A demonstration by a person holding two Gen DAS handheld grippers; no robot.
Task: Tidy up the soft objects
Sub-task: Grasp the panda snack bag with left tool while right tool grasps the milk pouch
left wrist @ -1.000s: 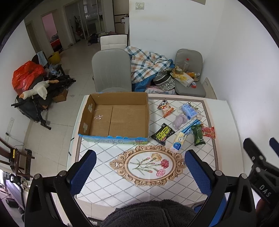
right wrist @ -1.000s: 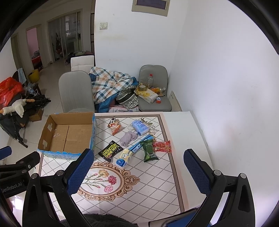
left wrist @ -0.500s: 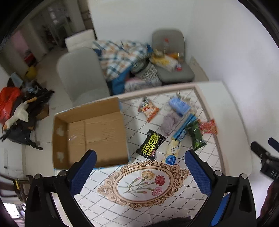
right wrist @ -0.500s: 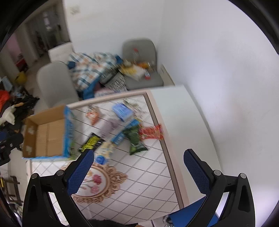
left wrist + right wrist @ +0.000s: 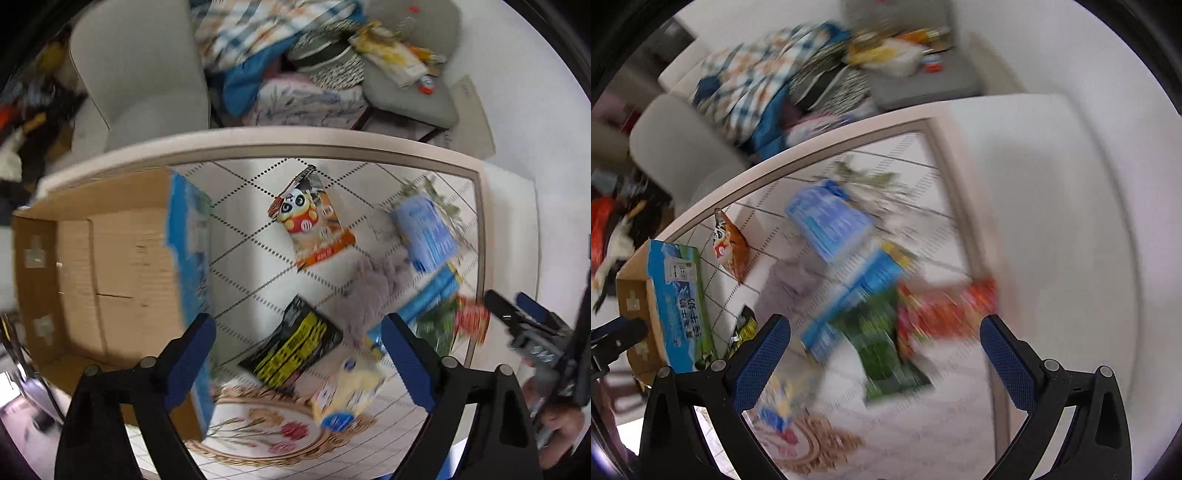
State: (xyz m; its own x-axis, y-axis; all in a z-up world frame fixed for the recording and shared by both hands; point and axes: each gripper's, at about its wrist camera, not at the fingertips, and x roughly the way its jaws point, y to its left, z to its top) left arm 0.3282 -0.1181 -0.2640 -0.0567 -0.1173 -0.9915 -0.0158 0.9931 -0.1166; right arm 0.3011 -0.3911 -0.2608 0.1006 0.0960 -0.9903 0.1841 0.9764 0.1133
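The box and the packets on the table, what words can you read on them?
"牛奶": on the blue side of the cardboard box; the characters before it are unclear.
Yellow letters on the black packet: too blurred to read.
Print on the panda snack bag: too small to read.
Print on the blue pack: blurred.

An open cardboard box [image 5: 110, 280], empty inside, sits at the desk's left side, its right wall printed blue. To its right lies a loose cluster of soft packets. An orange panda snack bag [image 5: 314, 221] lies flat, farthest back. A blue tissue pack [image 5: 424, 232] lies right of it, touching a grey fuzzy cloth [image 5: 373, 291]. A black-and-yellow packet [image 5: 295, 347] lies nearer, beside a yellow pouch [image 5: 347, 391]. A long blue pack [image 5: 857, 295], green packet [image 5: 886, 354] and red packet [image 5: 945, 310] overlap, blurred.
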